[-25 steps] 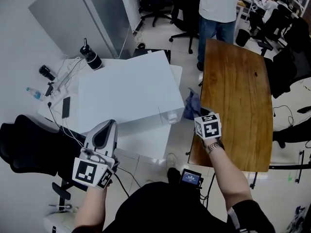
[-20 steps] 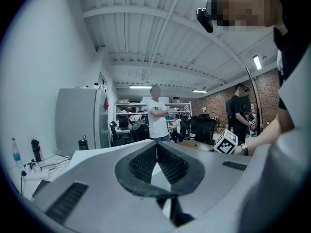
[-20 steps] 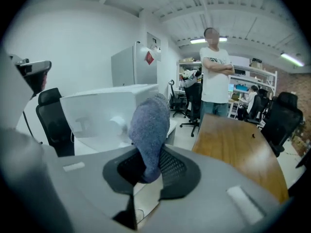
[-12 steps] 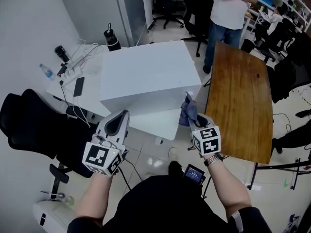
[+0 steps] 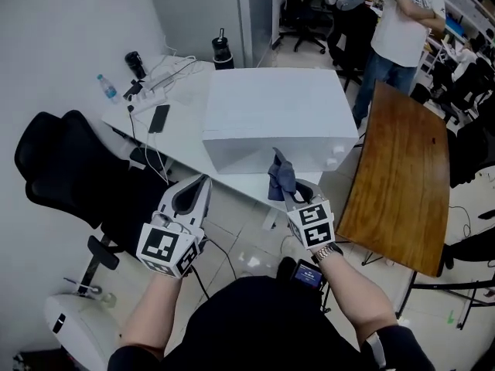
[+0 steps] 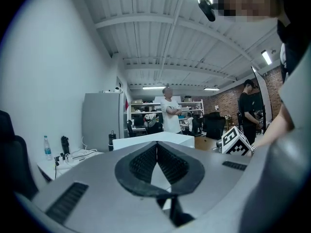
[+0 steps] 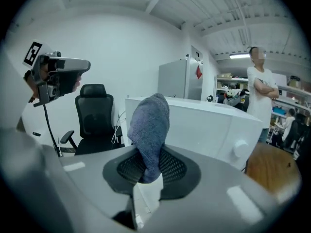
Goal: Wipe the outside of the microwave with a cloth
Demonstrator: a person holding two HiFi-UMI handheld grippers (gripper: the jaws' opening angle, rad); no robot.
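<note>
Facing white microwave [image 5: 271,118] at 12 o'clock, left gripper [image 5: 203,182] closed empty at 8 o'clock, right gripper [image 5: 288,193] clamped on blue-grey cloth [image 5: 281,176] near its front; might slip loose from so narrow a pinch once rubbed

White surface [image 5: 188,99]: phone [image 5: 159,117] lying flat, power strip [image 5: 145,93] with cables behind it. Water bottle [image 5: 107,88] and black flask [image 5: 135,62] upright at the far corner. Second black flask [image 5: 223,52] upright beside the grey cabinet [image 5: 209,6]. Black chair [image 5: 69,168] at left. Wooden surface [image 5: 402,176] at right, with a person [image 5: 406,25] standing beyond it, arms folded.
</note>
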